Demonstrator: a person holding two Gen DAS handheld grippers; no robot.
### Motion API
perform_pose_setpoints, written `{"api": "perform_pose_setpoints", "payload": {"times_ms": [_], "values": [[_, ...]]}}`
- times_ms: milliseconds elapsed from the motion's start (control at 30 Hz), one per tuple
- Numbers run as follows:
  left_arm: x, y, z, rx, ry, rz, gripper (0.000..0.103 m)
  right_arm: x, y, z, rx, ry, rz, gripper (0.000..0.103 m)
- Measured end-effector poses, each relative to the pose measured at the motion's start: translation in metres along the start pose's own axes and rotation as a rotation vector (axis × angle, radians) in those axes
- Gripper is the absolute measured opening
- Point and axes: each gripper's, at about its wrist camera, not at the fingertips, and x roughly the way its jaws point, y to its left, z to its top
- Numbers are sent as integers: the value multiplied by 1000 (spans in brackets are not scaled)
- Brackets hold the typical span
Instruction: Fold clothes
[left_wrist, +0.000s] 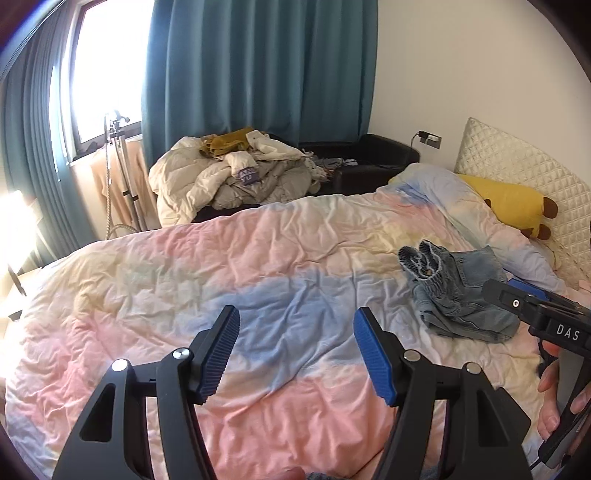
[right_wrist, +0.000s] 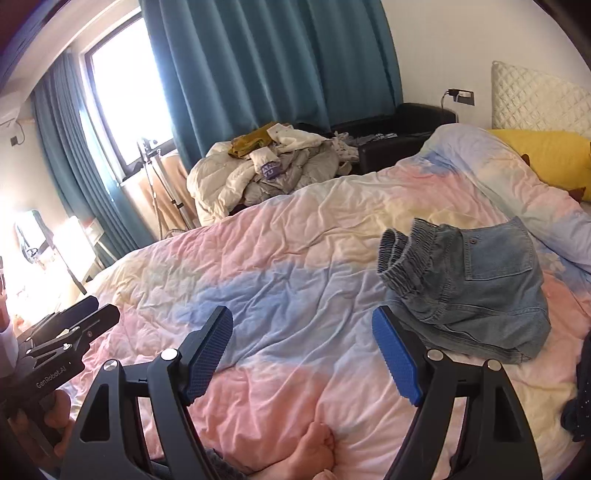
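Note:
A folded pile of light blue denim clothes (left_wrist: 461, 291) lies on the right side of the bed, close to the pillows; in the right wrist view the denim pile (right_wrist: 476, 284) sits just beyond my right finger. My left gripper (left_wrist: 295, 354) hovers open over the pastel duvet (left_wrist: 221, 280), nothing between its blue pads. My right gripper (right_wrist: 303, 354) is open too and empty, held above the duvet (right_wrist: 277, 277) left of the denim. Each gripper shows at the edge of the other's view: the right one (left_wrist: 517, 299) and the left one (right_wrist: 92, 314).
A heap of cream and grey clothes and bedding (left_wrist: 236, 177) lies on a black sofa (left_wrist: 373, 162) beyond the bed. A yellow plush toy (left_wrist: 513, 203) rests by the quilted headboard (left_wrist: 517, 162). A dark garment (right_wrist: 580, 398) shows at the right edge. Bare toes (right_wrist: 314, 446) rest on the duvet.

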Motion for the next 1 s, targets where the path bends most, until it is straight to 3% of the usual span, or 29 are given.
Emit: {"api": "perform_pose_setpoints", "payload": {"times_ms": [567, 1000], "values": [[-16, 115, -38, -96, -31, 222, 66, 60, 142, -3, -209, 15, 124, 79], [31, 156, -69, -198, 0, 270, 66, 115, 160, -17, -272, -61, 115, 79]]}}
